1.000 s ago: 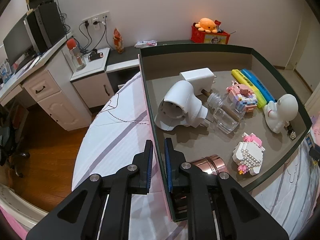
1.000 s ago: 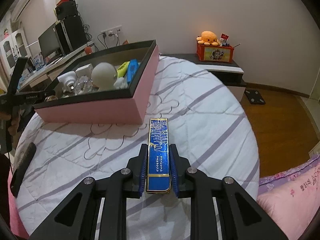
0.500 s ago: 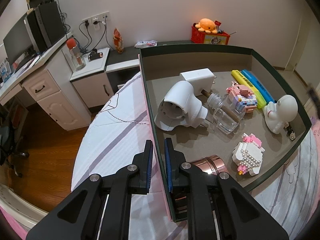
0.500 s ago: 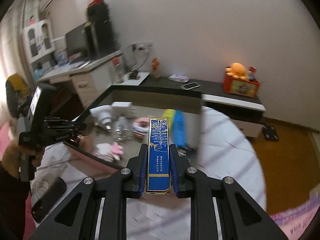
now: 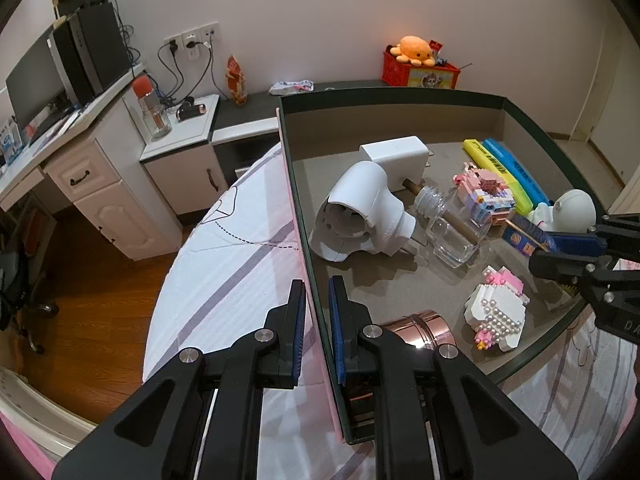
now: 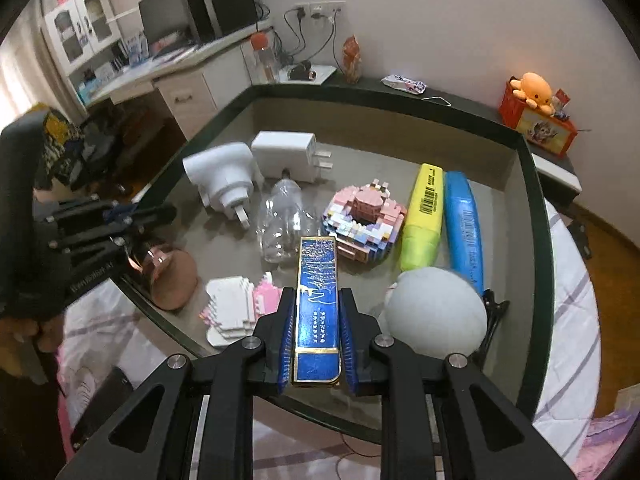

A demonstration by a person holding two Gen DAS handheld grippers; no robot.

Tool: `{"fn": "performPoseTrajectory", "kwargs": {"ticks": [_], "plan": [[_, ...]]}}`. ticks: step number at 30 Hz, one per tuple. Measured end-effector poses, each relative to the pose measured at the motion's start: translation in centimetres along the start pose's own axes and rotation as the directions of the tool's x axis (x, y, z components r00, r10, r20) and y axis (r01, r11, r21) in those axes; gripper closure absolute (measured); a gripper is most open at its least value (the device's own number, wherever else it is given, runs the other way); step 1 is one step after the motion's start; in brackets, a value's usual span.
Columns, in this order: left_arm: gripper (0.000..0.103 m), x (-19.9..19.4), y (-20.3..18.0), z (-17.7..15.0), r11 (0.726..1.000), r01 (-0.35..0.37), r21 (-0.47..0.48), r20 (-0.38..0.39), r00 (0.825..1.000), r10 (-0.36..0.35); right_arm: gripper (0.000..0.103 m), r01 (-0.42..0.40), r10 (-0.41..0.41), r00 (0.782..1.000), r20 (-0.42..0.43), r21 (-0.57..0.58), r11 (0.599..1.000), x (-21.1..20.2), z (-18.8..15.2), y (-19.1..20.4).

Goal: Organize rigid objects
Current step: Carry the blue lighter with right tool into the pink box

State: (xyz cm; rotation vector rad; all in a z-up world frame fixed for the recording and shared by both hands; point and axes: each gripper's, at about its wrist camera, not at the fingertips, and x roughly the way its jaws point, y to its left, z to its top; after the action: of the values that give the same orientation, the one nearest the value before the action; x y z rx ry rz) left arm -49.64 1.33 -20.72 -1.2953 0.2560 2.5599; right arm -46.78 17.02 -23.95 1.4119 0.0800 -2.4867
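My left gripper [image 5: 316, 294] is shut on the left wall of the pink box [image 5: 392, 94], one finger inside and one outside. My right gripper [image 6: 318, 300] is shut on a flat blue case with gold trim [image 6: 318, 280] and holds it above the box [image 6: 360, 94], over its near side. In the left wrist view the case [image 5: 524, 236] and right gripper [image 5: 560, 248] come in from the right. Inside lie a white plug adapter [image 6: 220, 176], a glass bottle [image 6: 280, 220], a pink block model [image 6: 364, 220] and a white round figure [image 6: 436, 312].
The box also holds a white charger [image 5: 394, 156], yellow [image 6: 426, 216] and blue [image 6: 464, 220] highlighters, a white block model [image 5: 496, 312] and a rose-gold tin [image 5: 420, 328]. It rests on a striped bed [image 5: 240, 248]. A desk [image 5: 80, 168] stands at the left.
My right gripper carried the blue case from over the bed sheet to above the box and now shows in the left wrist view. The left gripper and box stayed put.
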Motion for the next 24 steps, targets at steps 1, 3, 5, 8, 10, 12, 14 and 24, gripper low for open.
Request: {"fn": "performPoseTrajectory", "kwargs": {"ticks": [1, 3, 5, 8, 10, 12, 14, 24], "plan": [[0.092, 0.0, 0.0, 0.0, 1.000, -0.001, 0.002, 0.000, 1.000, 0.001, 0.082, 0.008, -0.008, 1.000, -0.014, -0.007, 1.000, 0.2, 0.0, 0.0], [0.092, 0.0, 0.0, 0.1, 1.000, 0.001, 0.003, -0.002, 1.000, -0.001, 0.082, 0.030, -0.030, 0.999, -0.038, 0.002, 1.000, 0.4, 0.0, -0.5], [0.092, 0.0, -0.1, 0.1, 1.000, 0.001, 0.005, 0.000, 1.000, -0.001, 0.082, 0.059, -0.058, 0.996, -0.065, 0.008, 0.998, 0.9, 0.0, -0.9], [0.091, 0.1, -0.1, 0.1, 1.000, 0.003, 0.006, 0.001, 1.000, -0.003, 0.082, 0.042, -0.040, 0.997, -0.073, 0.033, 0.999, 1.3, 0.3, -1.3], [0.091, 0.1, -0.1, 0.0, 1.000, 0.004, 0.006, 0.002, 1.000, -0.004, 0.082, 0.083, -0.081, 0.993, -0.085, 0.011, 0.997, 1.8, 0.8, -1.0], [0.091, 0.1, -0.2, 0.1, 1.000, 0.004, 0.006, 0.001, 1.000, -0.004, 0.082, 0.092, -0.090, 0.991, -0.097, 0.011, 0.996, 2.3, 1.3, -0.9], [0.091, 0.1, -0.2, 0.0, 1.000, 0.003, 0.009, 0.002, 1.000, -0.003, 0.082, 0.095, -0.093, 0.991, -0.096, 0.020, 0.995, 2.7, 2.0, -0.8], [0.091, 0.1, -0.3, 0.1, 1.000, 0.007, 0.016, 0.000, 1.000, -0.007, 0.082, 0.075, -0.069, 0.993, -0.094, 0.064, 0.995, 3.5, 2.6, -1.3]]}}
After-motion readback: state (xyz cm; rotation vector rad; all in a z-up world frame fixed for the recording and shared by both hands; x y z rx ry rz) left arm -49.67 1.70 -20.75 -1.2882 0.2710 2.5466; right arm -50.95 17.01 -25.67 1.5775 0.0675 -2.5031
